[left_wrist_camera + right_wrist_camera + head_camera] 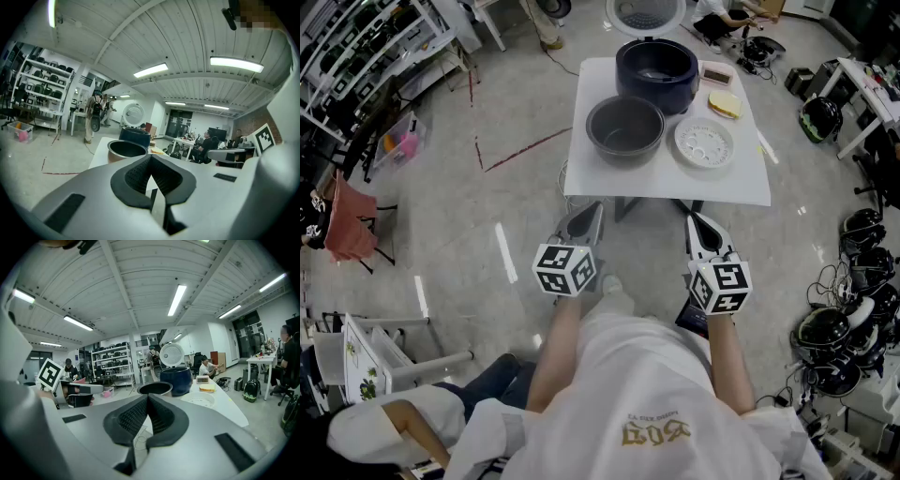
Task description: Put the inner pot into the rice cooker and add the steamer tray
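Note:
On the white table [741, 183] stand a dark blue rice cooker [656, 73] with its round lid [645, 14] raised at the back, a grey inner pot [624, 129] in front of it, and a white perforated steamer tray [704, 142] to the pot's right. Both grippers hang in front of the table's near edge, apart from everything on it. My left gripper [587, 217] is shut and empty, and my right gripper [702, 230] is likewise shut with nothing held. The pot [126, 149] and cooker [135, 136] show ahead in the left gripper view, and the pot [154, 388], cooker [176, 380] and tray [200, 401] in the right gripper view.
A small white clock [717, 74] and a yellow sponge [725, 104] lie on the table's right side. Helmets and cables [848, 319] crowd the floor at right, shelving [356, 47] stands at left, and a seated person [412, 427] is at lower left.

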`<state>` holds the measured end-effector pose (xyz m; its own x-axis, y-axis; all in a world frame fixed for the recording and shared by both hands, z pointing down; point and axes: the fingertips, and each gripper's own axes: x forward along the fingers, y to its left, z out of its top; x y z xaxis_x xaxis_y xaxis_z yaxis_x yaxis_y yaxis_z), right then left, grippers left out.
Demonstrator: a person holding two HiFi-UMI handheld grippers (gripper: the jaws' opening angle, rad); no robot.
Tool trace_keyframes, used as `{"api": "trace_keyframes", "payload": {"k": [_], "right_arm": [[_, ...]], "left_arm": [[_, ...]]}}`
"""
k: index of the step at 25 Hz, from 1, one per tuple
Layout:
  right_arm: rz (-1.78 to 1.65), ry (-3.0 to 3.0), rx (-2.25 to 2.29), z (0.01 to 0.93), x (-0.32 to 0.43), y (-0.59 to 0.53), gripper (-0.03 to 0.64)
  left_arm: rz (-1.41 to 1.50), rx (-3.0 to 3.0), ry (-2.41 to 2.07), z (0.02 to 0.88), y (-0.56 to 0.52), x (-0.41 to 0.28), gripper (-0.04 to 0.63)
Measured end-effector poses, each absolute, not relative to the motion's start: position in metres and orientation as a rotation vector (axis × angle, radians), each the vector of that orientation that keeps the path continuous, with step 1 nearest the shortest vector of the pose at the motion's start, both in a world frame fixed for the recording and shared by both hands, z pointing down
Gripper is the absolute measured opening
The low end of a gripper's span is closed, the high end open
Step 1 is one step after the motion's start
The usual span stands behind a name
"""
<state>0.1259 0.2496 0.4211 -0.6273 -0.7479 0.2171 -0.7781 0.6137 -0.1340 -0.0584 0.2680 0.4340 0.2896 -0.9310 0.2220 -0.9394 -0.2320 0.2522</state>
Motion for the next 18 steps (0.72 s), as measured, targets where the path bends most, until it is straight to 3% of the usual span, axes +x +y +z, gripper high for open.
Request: {"api": "trace_keyframes", "payload": {"k": [18], "right_arm": [[0.359,-2.685,1.289,0.4180,0.1221,0.2469,0.012]], "left_arm": [[0.027,2.236,-1.674,0.4264,0.2613,-0.0607,0.018]]}}
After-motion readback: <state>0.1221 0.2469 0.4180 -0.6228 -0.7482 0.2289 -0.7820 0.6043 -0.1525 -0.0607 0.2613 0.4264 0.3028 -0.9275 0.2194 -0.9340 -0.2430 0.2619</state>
